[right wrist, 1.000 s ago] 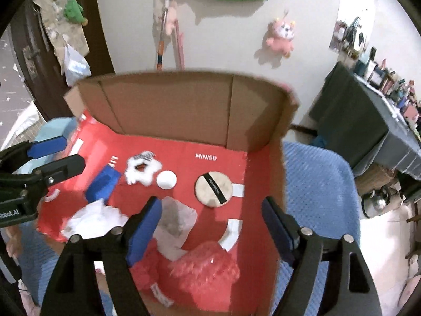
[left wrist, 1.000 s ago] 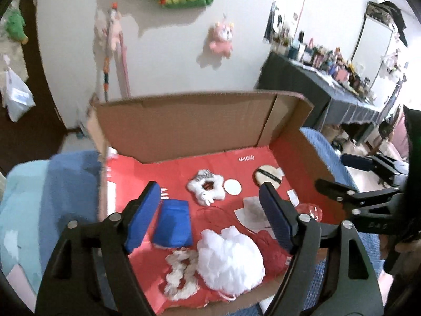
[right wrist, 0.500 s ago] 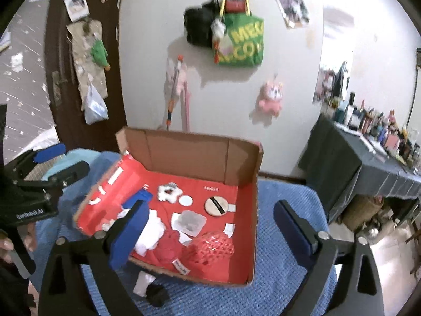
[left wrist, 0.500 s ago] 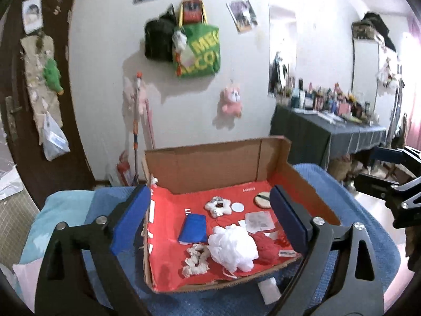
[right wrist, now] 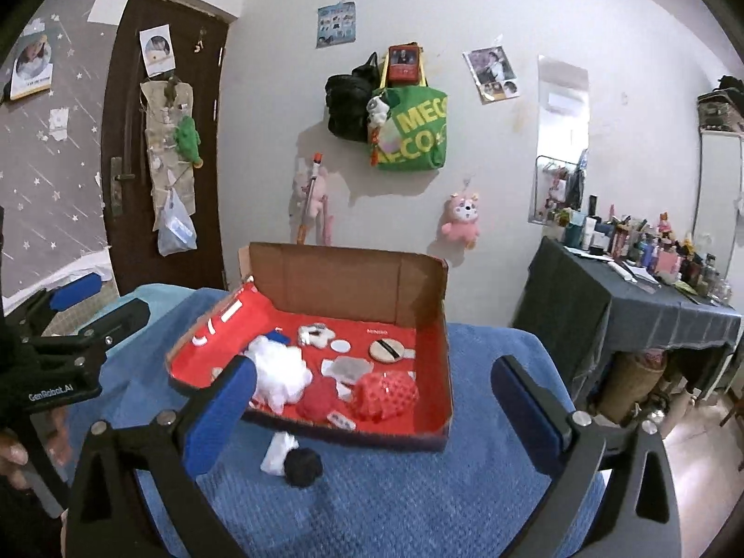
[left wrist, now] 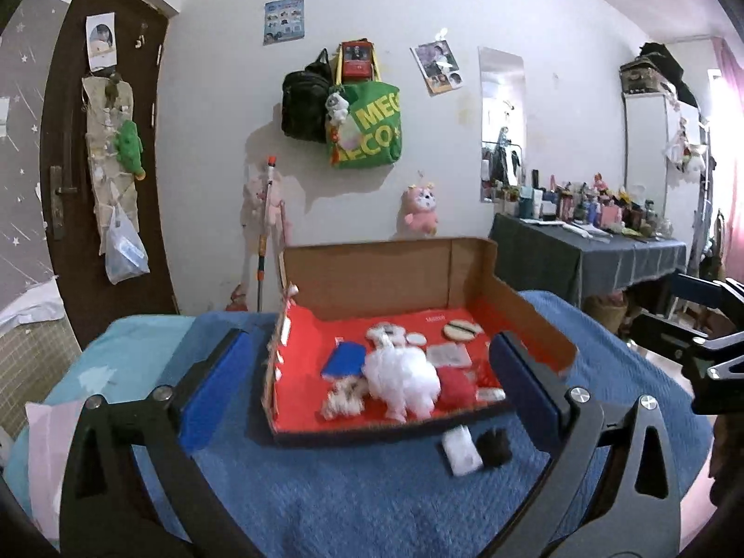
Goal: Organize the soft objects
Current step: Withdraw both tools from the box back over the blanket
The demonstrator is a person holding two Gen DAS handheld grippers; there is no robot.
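The soft objects are nearly all gathered in the cardboard box (right wrist: 437, 418) with its red lining: a white puff (right wrist: 279, 372) toward 9 o'clock on the floor of the box, a red pouf (right wrist: 318, 402) and a red mesh sponge (right wrist: 386, 393) along the near edge at 6 o'clock, a blue sponge (left wrist: 344, 359) behind the puff, and a round beige pad (right wrist: 385, 351) with a small white disc (right wrist: 341, 345) toward the back wall at 12 o'clock. They lie loose and partly overlapping, so I judge the sorting unfinished.

Outside the box, just beside its near wall at 6 o'clock, a small white piece (right wrist: 278, 453) and a black fuzzy ball (right wrist: 303, 466) touch each other on the blue quilted cover (right wrist: 418, 502). They probably belong in the box.

The left gripper (left wrist: 372, 381) and right gripper (right wrist: 372, 400) hang well back from the box, both spread wide and holding nothing, likely to take in the whole layout before choosing a piece.

Beyond, a dark bench (right wrist: 651, 307) crowded with bottles stands at 3 o'clock.
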